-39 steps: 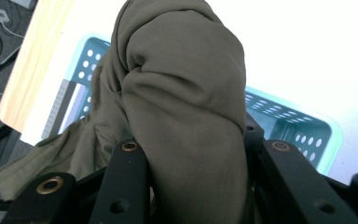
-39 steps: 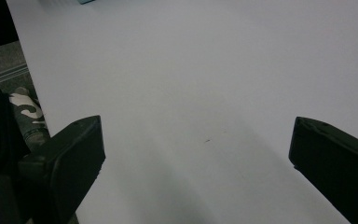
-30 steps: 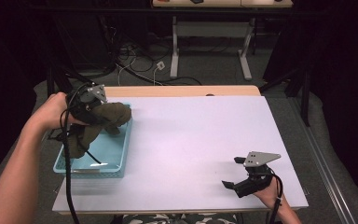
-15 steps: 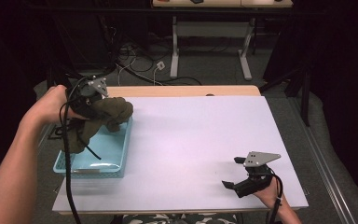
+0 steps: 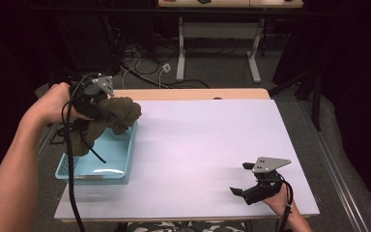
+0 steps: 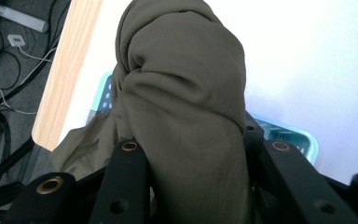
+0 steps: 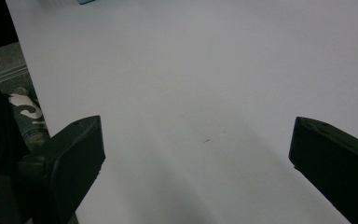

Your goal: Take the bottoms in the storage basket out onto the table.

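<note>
left gripper [image 5: 107,107] clamps olive cloth [image 5: 116,113] | over blue basket [image 5: 121,157] | right gripper [image 5: 244,180] spread

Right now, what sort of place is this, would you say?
Probably a lab or workshop set up for recording, not a home. A white table stands in a dark room, loose cables trail across the floor behind it, and a bare-framed desk stands farther back.

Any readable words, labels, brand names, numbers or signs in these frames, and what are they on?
None can be read.
The olive cloth held in the left hand-held gripper is plain.
The light blue basket bears no label that shows.
The white table top and the right hand-held gripper carry no markings.
</note>
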